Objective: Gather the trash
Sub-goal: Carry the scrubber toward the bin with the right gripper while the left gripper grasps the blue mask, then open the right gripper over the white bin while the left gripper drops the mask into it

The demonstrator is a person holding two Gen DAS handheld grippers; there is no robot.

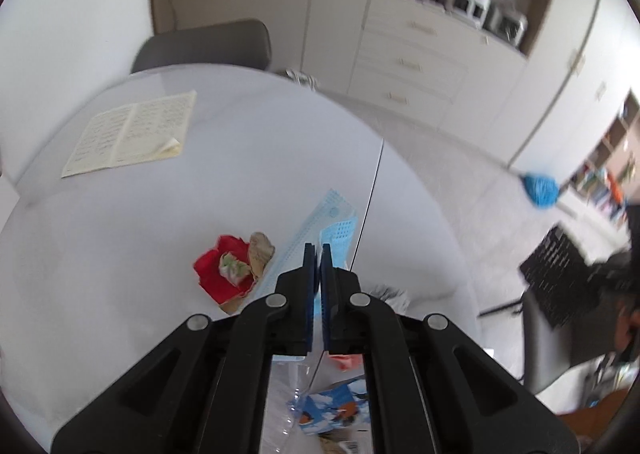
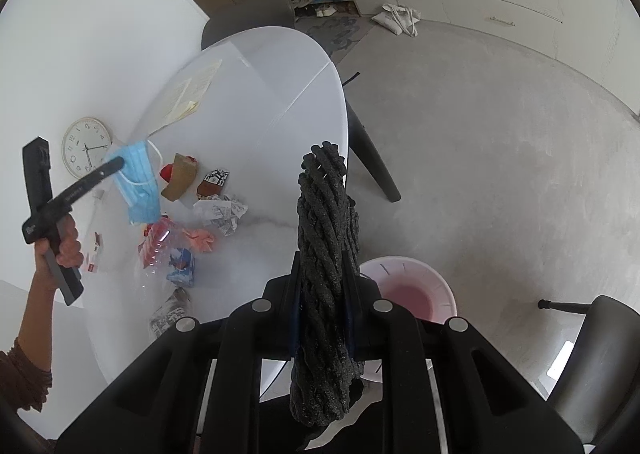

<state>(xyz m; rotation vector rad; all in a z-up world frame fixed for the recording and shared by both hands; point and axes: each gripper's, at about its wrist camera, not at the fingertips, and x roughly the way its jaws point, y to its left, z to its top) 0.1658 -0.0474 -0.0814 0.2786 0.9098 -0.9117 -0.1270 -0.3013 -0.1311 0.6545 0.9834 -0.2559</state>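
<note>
My left gripper (image 1: 318, 248) is shut on a blue face mask (image 1: 328, 222) and holds it above the white table (image 1: 160, 222); the right wrist view shows the mask (image 2: 138, 178) hanging from that gripper (image 2: 118, 163). My right gripper (image 2: 323, 254) is shut on a black twisted foam roll (image 2: 326, 238), held near the table's edge above a pink bin (image 2: 408, 294) on the floor. Trash lies on the table: a red wrapper (image 1: 224, 274), brown cardboard (image 2: 180, 176), crumpled paper (image 2: 220, 212), a clear plastic bottle (image 2: 160, 250).
An open booklet (image 1: 132, 134) lies at the table's far end. A wall clock (image 2: 86, 146) leans by the wall. Grey chairs stand at the far end (image 2: 256, 14) and at the right (image 2: 596, 354). A white bag (image 2: 398, 18) lies on the floor.
</note>
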